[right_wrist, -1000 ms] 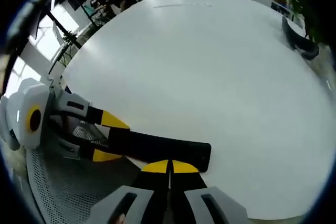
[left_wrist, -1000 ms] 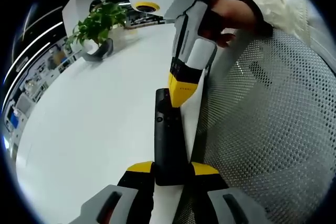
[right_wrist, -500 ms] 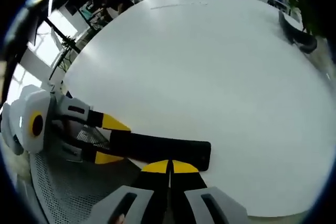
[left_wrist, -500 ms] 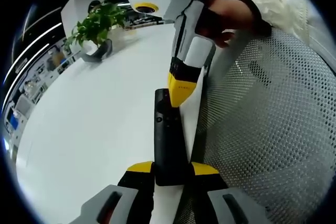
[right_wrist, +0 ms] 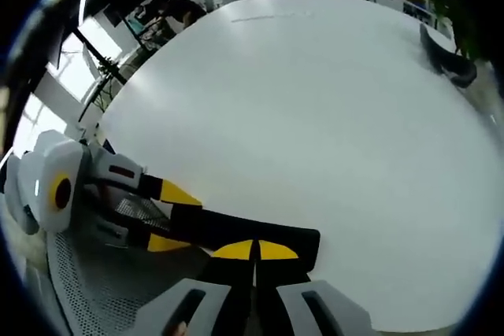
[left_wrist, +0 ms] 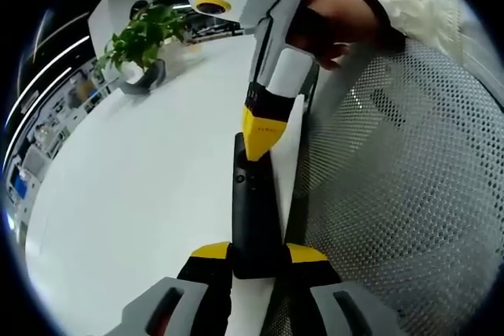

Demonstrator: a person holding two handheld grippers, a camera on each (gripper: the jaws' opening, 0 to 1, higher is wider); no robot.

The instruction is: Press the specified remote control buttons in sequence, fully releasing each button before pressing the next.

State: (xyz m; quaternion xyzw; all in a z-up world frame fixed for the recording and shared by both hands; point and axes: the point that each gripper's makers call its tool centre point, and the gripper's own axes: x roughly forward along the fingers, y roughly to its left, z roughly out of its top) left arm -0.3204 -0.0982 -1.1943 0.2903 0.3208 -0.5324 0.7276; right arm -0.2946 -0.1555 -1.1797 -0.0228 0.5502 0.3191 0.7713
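A black remote (left_wrist: 253, 210) sticks out over the white table edge, its near end clamped between the yellow jaws of my left gripper (left_wrist: 258, 252). My right gripper (left_wrist: 259, 145) comes down from above with its yellow tips shut together, the point sitting on the remote's far end beside a small round button (left_wrist: 239, 179). In the right gripper view the remote (right_wrist: 252, 227) lies crosswise just ahead of my right gripper (right_wrist: 254, 250), and my left gripper (right_wrist: 175, 217) holds it from the left. Whether the tip presses down I cannot tell.
The round white table (left_wrist: 142, 171) spreads to the left. A potted green plant (left_wrist: 144, 35) stands at its far side, its dark pot (right_wrist: 447, 59) at the upper right of the right gripper view. A grey mesh chair (left_wrist: 402, 194) fills the right. A hand (left_wrist: 335, 25) holds the right gripper.
My right gripper's shut tip has shifted slightly left across the remote's far end. My left gripper keeps the same hold on the remote.
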